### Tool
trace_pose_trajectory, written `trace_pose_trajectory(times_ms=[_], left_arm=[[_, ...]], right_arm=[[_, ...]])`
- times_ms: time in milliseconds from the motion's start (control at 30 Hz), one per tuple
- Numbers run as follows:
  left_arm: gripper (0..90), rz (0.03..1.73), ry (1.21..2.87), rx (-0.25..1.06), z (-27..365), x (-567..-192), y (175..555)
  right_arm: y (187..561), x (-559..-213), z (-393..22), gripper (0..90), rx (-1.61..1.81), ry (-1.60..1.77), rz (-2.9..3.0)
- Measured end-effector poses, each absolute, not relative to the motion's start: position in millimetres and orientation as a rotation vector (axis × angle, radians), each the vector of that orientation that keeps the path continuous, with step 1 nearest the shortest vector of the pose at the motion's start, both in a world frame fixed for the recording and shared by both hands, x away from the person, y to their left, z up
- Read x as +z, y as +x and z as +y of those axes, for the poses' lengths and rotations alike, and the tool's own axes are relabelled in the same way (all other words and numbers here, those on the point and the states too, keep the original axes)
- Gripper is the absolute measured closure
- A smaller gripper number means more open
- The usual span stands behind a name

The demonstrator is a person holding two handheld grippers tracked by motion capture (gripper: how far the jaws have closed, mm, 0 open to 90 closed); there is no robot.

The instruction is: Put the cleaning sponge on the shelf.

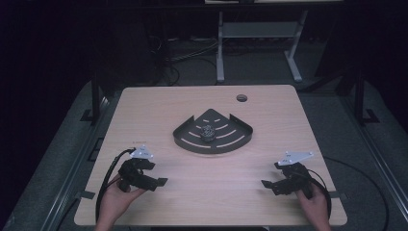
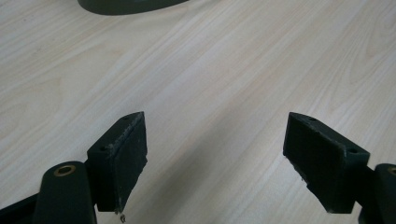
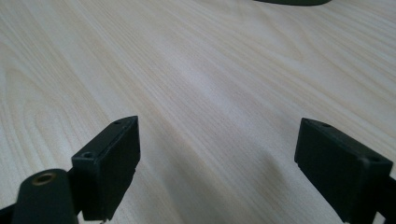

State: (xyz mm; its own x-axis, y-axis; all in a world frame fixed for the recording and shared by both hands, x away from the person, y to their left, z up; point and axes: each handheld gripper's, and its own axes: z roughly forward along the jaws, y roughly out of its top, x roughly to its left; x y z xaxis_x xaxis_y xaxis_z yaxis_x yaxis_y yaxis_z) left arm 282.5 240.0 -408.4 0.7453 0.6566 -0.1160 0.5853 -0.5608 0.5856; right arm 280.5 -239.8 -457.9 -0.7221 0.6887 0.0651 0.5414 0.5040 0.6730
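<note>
Both grippers rest low on the wooden worktop [image 1: 269, 103], fingers spread wide and empty: left gripper [image 1: 161, 182] near-left, right gripper [image 1: 266, 185] near-right. Between and beyond them sits a dark quarter-round slotted tray [image 1: 191, 137] with a small dark knobbly object [image 1: 208, 131] at its centre. Likely a pickup next: approach from above, fingers centred on the object, clear of the tray's raised walls.
</note>
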Motion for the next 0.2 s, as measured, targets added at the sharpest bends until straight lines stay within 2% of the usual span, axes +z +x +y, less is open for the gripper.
trace_pose_trajectory(times_ms=[200], left_arm=[[21.1, 0.938, 2.326, 0.161, 244.7, -413.2, 270.9]], right_arm=[[279.1, -457.2, -239.7, 13.9, 1.027, 1.049, 2.532]])
